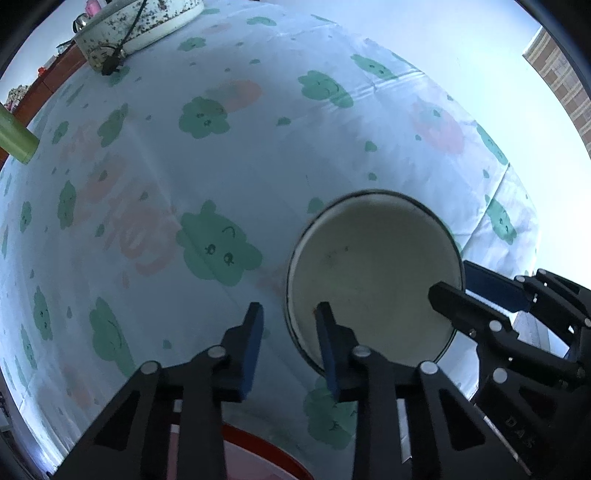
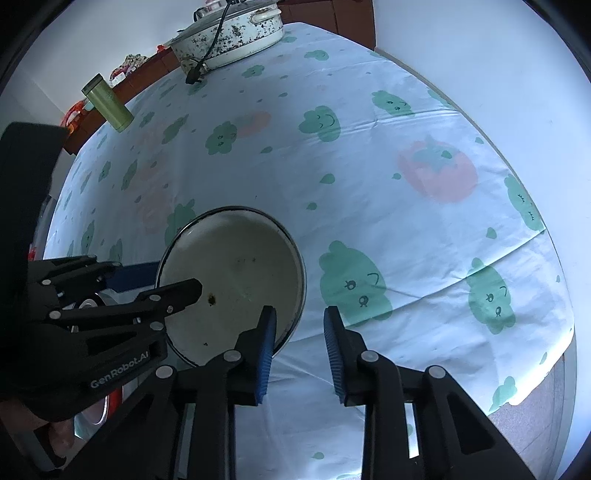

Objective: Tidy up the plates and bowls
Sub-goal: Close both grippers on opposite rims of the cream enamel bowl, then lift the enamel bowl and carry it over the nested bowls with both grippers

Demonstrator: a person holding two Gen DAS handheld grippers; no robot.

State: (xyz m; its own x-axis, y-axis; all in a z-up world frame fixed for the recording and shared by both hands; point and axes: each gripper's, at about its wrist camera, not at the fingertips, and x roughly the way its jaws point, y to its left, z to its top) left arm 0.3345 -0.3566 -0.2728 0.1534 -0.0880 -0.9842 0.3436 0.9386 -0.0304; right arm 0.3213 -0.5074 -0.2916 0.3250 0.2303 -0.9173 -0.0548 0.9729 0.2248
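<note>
Two hand-held grippers straddle the round cream enamel bowl (image 1: 373, 273): left hand-held gripper (image 1: 290, 314) and right hand-held gripper (image 2: 300, 317) spread over opposite rims, neither visibly pinching.

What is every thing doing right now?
Bowl: upright, empty but for dark specks.
Left tool: open, its fingers astride the bowl's rim.
Right tool: open, astride the opposite rim.
Green cup: standing at the table's far edge.
Speckled pan: black cord attached.
Tablecloth: spread out, creased.
</note>
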